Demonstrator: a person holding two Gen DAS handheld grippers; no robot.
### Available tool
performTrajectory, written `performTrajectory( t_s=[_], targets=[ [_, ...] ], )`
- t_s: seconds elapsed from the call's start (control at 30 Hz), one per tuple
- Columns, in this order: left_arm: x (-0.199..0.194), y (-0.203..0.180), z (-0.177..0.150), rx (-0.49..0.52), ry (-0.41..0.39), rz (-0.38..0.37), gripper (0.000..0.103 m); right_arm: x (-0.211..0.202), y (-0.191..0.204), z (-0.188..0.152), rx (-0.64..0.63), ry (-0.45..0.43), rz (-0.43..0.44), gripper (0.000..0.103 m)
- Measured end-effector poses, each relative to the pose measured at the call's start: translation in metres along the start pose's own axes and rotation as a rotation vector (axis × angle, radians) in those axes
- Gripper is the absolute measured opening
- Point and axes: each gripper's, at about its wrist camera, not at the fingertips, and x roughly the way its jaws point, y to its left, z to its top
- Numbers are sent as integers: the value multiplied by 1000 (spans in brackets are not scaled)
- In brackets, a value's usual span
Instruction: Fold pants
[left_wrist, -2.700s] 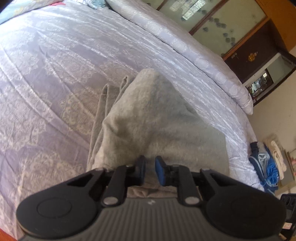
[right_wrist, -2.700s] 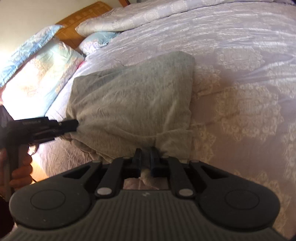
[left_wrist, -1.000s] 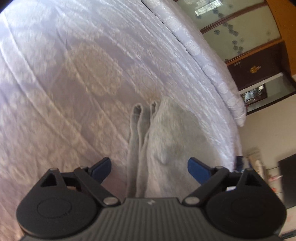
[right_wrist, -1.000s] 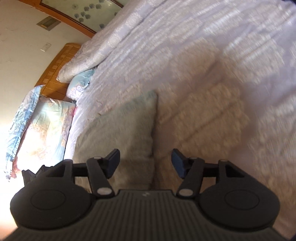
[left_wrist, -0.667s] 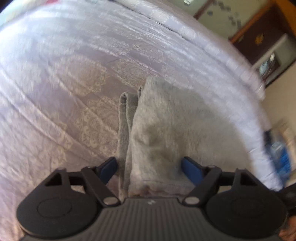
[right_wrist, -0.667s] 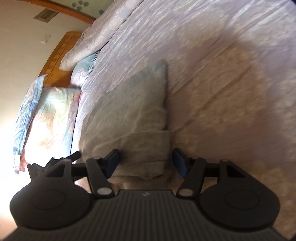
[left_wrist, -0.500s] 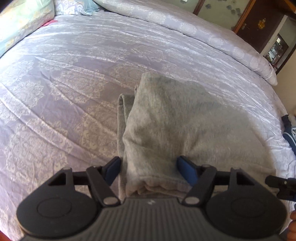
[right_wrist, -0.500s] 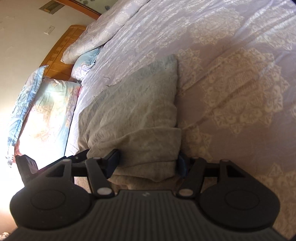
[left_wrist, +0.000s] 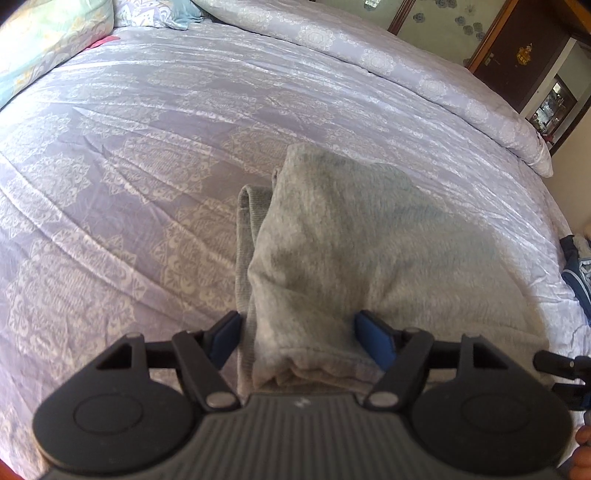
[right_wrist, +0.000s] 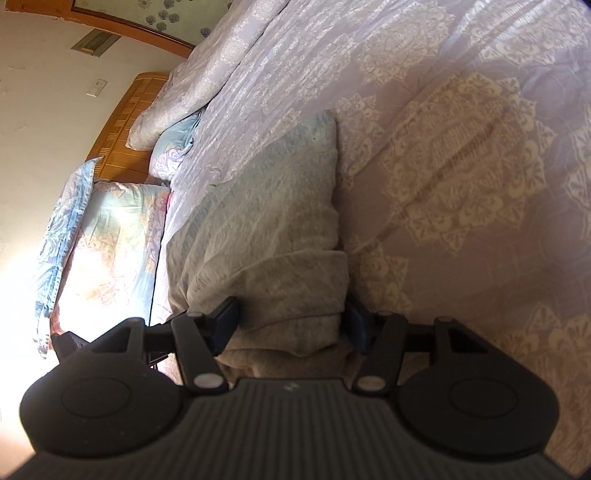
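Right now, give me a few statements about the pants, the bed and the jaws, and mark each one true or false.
1. The grey pants lie folded on a lilac patterned bedspread. True.
2. The left gripper has its jaws pinched shut on nothing. False: they stand apart, straddling the folded edge.
3. The right gripper has pants fabric between its jaws. True.
4. The pants hang off the bed onto the floor. False: they rest on the bedspread.
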Motion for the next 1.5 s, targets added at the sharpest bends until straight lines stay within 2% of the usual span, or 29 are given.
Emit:
performTrajectory(
  t_s=[0.33, 0.6, 0.8, 0.93, 1.1, 1.17, 1.23, 1.3, 1.37, 1.5],
  targets=[
    [0, 0, -1, 10, -5, -7, 72, -3, -3, -4, -2, -12, 13, 63],
    [0, 2, 0, 16, 5, -30, 74, -9, -13, 0, 54, -6, 45, 63],
    [2, 2, 0, 36, 19, -60, 83, -11, -14, -1, 39, -13, 39, 64],
    [5, 5, 4, 26, 55, -119, 98, -10, -13, 1, 59, -3, 34, 64],
    [9, 11, 11, -20, 82, -156, 101, -7, -15, 7, 123, 11, 37, 65],
    [9, 13, 14, -36, 92, -161, 100, -6, -15, 10, 132, 20, 31, 66],
    [9, 16, 16, -65, 96, -172, 100, -3, -12, 14, 135, 35, 25, 72],
    [9, 18, 16, -83, 87, -162, 94, 0, -7, 17, 136, 42, 22, 78],
    [9, 15, 14, -73, 72, -130, 80, 5, 0, 16, 112, 36, 6, 80],
    [8, 8, 10, -24, 38, -83, 64, 18, 20, 9, -5, 14, -68, 81]
  ],
)
